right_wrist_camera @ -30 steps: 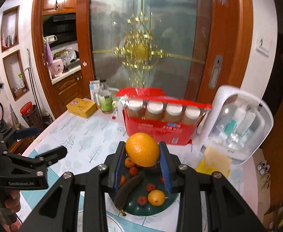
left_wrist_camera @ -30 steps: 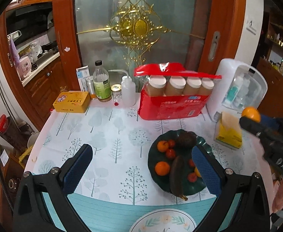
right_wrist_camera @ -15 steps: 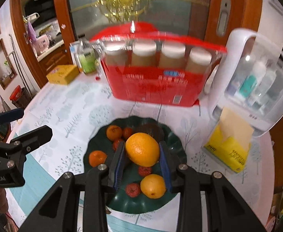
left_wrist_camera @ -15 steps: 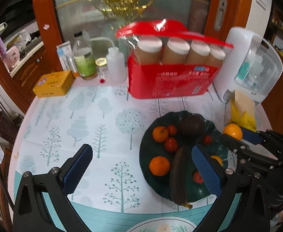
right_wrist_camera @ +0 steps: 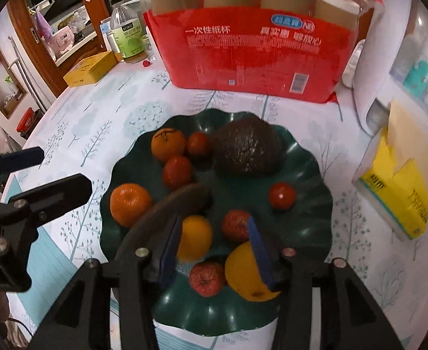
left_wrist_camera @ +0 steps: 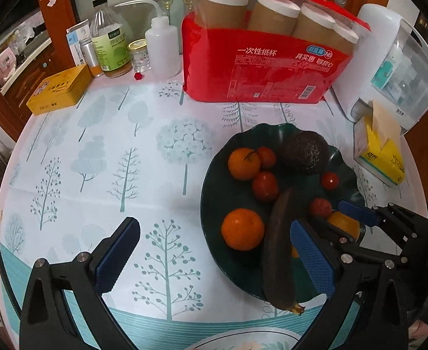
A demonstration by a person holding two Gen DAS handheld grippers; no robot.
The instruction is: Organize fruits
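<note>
Right gripper (right_wrist_camera: 214,248) opening over green plate (right_wrist_camera: 307,157), orange (right_wrist_camera: 195,237) loose between its jaws

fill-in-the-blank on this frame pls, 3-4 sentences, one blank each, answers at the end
1. The fruits lie on a dark ____ plate with a wavy rim.
2. The largest dark, bumpy fruit at the plate's far side is an ____.
3. Behind the plate stands a ____ pack of paper cups.
4. The orange sits between the opening fingers of the ____ tool.

Missing words: green; avocado; red; right
</note>
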